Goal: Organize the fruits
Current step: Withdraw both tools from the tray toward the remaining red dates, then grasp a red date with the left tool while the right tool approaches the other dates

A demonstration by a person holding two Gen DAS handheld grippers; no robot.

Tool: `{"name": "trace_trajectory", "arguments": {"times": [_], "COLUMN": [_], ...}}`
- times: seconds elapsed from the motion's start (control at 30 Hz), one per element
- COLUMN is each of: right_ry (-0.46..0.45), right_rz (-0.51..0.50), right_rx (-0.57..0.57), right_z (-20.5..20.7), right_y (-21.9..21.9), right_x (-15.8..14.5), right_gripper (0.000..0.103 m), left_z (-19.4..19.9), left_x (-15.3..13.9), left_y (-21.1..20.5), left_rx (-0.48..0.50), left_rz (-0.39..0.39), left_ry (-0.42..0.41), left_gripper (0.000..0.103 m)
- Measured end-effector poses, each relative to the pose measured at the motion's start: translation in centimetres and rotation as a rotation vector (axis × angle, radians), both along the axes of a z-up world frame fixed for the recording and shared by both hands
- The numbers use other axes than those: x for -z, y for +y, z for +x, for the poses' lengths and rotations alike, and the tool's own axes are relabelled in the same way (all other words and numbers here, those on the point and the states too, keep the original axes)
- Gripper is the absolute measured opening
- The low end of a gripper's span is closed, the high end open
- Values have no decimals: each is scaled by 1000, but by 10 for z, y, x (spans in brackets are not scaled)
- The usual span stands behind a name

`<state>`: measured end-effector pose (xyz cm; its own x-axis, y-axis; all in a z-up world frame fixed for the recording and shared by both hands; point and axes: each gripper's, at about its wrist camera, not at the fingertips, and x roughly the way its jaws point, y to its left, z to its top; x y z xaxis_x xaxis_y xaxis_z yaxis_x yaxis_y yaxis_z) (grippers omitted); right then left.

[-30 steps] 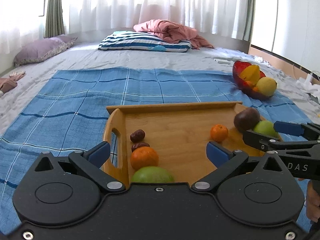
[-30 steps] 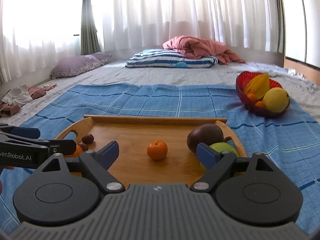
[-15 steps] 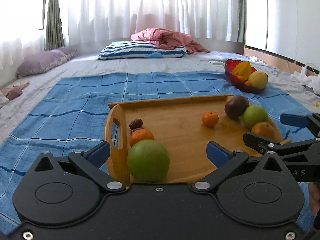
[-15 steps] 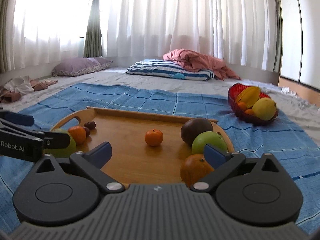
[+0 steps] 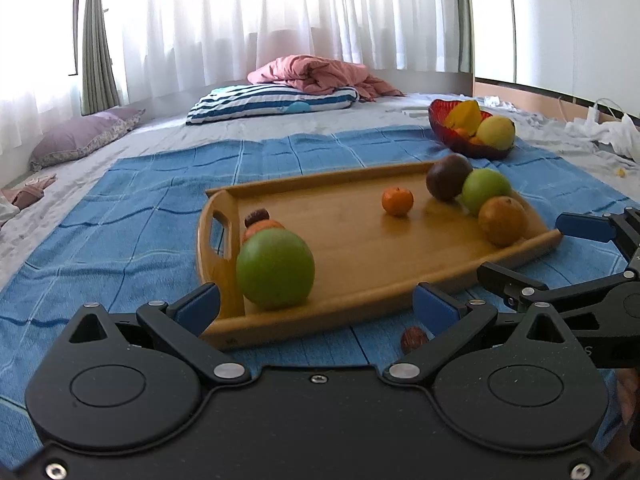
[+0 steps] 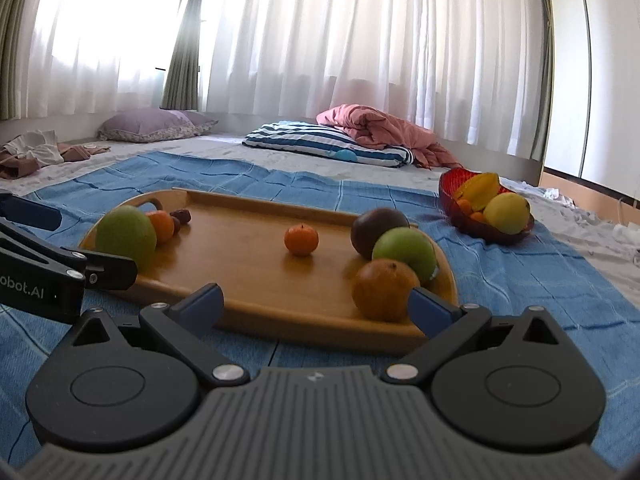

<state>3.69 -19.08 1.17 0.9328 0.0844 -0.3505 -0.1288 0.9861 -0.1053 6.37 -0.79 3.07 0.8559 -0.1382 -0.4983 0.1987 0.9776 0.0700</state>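
Note:
A wooden tray (image 5: 360, 264) lies on the blue cloth. At its left end sit a green apple (image 5: 275, 268), an orange (image 5: 262, 227) and a dark date (image 5: 257, 216). A small tangerine (image 5: 397, 201) rests mid-tray. At the right end a dark brown fruit (image 5: 449, 177), a second green apple (image 5: 486, 190) and a second orange (image 5: 503, 220) cluster together. My left gripper (image 5: 316, 307) hovers before the tray's front edge, open and holding nothing. My right gripper (image 6: 317, 306) is open too, just short of the right-end orange (image 6: 384, 290), with nothing between its fingers.
A red bowl (image 5: 460, 144) with a yellow fruit and star fruit stands beyond the tray's right end. A small brown fruit (image 5: 414, 340) lies on the cloth (image 5: 132, 216) before the tray. Pillows and a pink blanket lie at the back, crumpled white cloth at far right.
Both grippers have drawn back from over the tray and sunk lower, so its front edge and the near fruits now show. The right gripper's fingers stand slightly wider.

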Motion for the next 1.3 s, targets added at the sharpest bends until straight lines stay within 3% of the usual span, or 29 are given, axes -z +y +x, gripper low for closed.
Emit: {"name": "trace_trajectory", "arguments": {"times": [0.4,0.67,0.83,1.1,1.3], "right_ry": [8,23,29,18,25], "right_rz": [-88,-100,-116,-175,-163], "right_rx": [-43,-75,-92,-104,-99], "right_z": [-21,-24,-23,-24,-22], "right_y": [6,10,17,26,25], "right_x": [14,20,24,28,28], "right_gripper": [103,103,103,103,103], "left_z": [-5,0,4,8,11], "left_x": [18,26,31,36,33], "left_y": [-5,-5,-7,-15,-16], "left_rx": [7,22,32,10,24], "left_rz": [13,-38,-61,-26,-70], "left_ry": [45,103,143,149,164], "left_gripper": [103,100,89,66,52]}}
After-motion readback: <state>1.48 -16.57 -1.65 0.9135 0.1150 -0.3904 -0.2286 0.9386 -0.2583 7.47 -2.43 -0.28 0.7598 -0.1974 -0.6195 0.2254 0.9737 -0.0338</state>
